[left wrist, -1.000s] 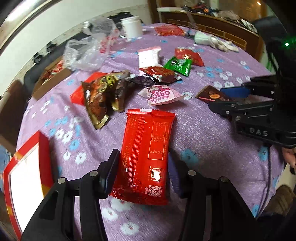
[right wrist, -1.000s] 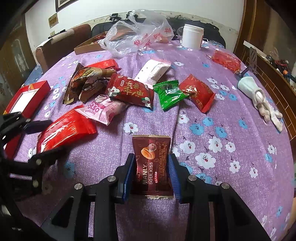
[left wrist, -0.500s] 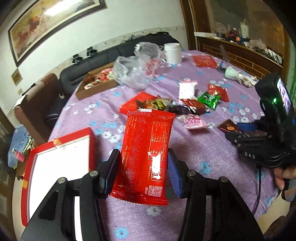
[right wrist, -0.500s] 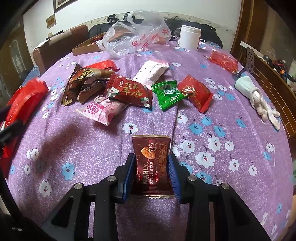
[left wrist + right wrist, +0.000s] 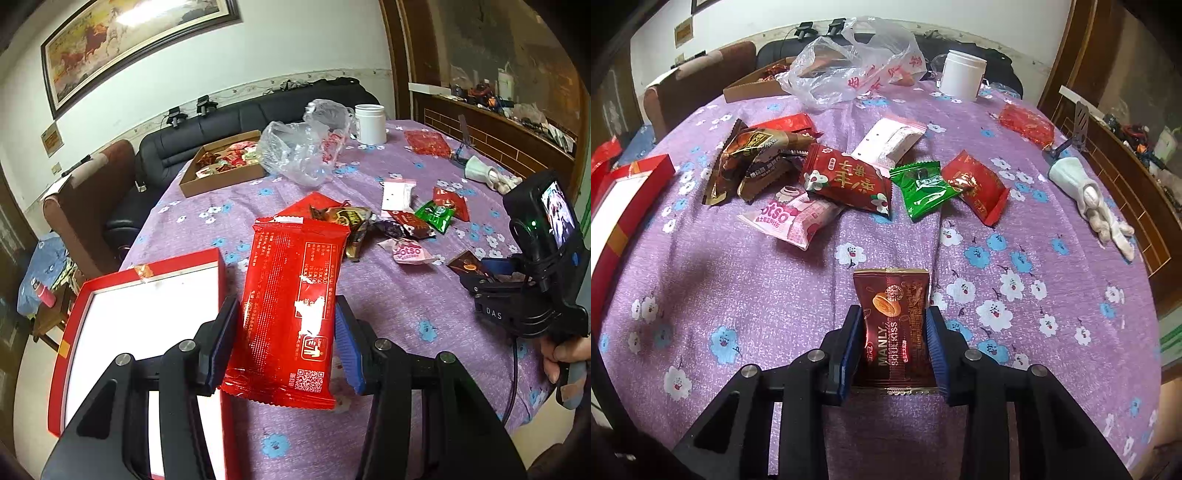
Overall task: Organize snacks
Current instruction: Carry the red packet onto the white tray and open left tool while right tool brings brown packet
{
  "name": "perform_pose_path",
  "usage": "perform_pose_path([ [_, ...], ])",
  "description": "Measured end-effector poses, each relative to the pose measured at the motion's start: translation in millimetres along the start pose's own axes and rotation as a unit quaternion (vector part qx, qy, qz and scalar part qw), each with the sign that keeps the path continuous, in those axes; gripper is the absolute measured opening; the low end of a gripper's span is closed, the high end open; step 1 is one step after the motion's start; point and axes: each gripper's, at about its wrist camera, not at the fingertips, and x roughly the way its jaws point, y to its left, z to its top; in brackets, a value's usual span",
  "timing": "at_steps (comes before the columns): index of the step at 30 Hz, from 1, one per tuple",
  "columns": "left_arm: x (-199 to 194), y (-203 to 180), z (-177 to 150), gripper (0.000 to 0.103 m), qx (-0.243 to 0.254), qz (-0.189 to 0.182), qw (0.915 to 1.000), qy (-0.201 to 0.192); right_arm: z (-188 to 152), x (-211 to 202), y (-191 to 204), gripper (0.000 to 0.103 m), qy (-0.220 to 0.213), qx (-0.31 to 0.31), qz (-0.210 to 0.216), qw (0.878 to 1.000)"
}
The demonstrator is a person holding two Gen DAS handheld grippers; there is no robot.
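My left gripper [image 5: 284,332] is shut on a large red snack packet [image 5: 291,280], which it holds upright in the air beside an open red box with a white inside [image 5: 177,264]. In the right wrist view, my right gripper [image 5: 892,332] is shut on a small brown "Manly" packet [image 5: 894,306] that lies on the purple flowered tablecloth [image 5: 738,295]. Its blue pads [image 5: 851,339] press the packet's two long sides. The left wrist view also shows the right gripper [image 5: 480,273] low at the table's right side, with the brown packet [image 5: 466,263] in it.
Several loose snacks lie mid-table: a pink packet [image 5: 790,218], a dark red one [image 5: 849,181], a green one [image 5: 923,184] and brown-gold ones [image 5: 753,155]. At the back stand a plastic bag [image 5: 857,62], a white jar [image 5: 960,75] and a cardboard box of sweets [image 5: 221,162]. A white glove [image 5: 1086,192] lies at the right.
My left gripper has lifted the red packet off the cloth and carried it left, over to the red box. The right gripper has stayed on the brown packet.
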Motion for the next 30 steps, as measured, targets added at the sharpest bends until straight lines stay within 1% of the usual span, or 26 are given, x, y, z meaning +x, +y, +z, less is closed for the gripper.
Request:
perform_pose_path([
  [2,0,5,-2,0.049,-0.006,0.003,1.0000,0.001,1,0,3,0.033,0.001,0.002,-0.006,1.000],
  [4,0,14,-5,0.049,-0.015,0.005,0.9999,0.002,1,-2,5,0.032,0.002,0.007,-0.003,1.000],
  [6,0,25,-9,0.049,-0.029,0.010,0.9995,0.005,2,-7,11,0.032,-0.003,0.001,-0.007,1.000],
  [9,-1,52,-16,0.049,-0.059,0.029,0.9978,0.008,7,-22,20,0.031,-0.020,-0.010,-0.014,1.000],
  [10,-1,65,-20,0.049,-0.072,0.037,0.9967,0.011,8,-26,21,0.031,-0.023,-0.011,-0.004,1.000],
  [12,1,84,-27,0.049,-0.091,0.054,0.9942,0.017,12,-41,28,0.030,-0.032,-0.018,0.047,0.998],
  [14,3,106,-36,0.049,-0.112,0.074,0.9906,0.026,16,-52,36,0.030,-0.045,-0.028,0.059,0.997],
  [15,6,120,-43,0.049,-0.126,0.083,0.9880,0.034,18,-56,41,0.030,-0.045,-0.031,0.082,0.995],
  [16,8,129,-48,0.049,-0.137,0.090,0.9856,0.041,21,-59,48,0.030,-0.042,-0.037,0.119,0.991],
  [17,10,136,-53,0.049,-0.144,0.097,0.9837,0.047,23,-61,55,0.030,-0.043,-0.043,0.142,0.988],
  [18,12,145,-59,0.049,-0.153,0.106,0.9811,0.054,25,-62,68,0.030,-0.043,-0.056,0.166,0.984],
  [19,13,152,-64,0.049,-0.161,0.109,0.9791,0.061,27,-62,80,0.030,-0.040,-0.066,0.180,0.981],
  [21,15,161,-73,0.049,-0.174,0.108,0.9762,0.071,32,-58,110,0.030,-0.033,-0.083,0.223,0.971],
  [23,14,167,-81,0.049,-0.183,0.103,0.9748,0.075,36,-56,136,0.030,-0.034,-0.096,0.254,0.962],
  [25,14,171,-86,0.049,-0.189,0.104,0.9733,0.079,39,-54,168,0.030,-0.038,-0.111,0.288,0.950],
  [27,16,174,-89,0.049,-0.193,0.104,0.9720,0.084,40,-55,201,0.030,-0.041,-0.141,0.316,0.938],
  [30,18,177,-92,0.049,-0.195,0.114,0.9702,0.088,41,-56,240,0.030,-0.044,-0.171,0.334,0.926],
])
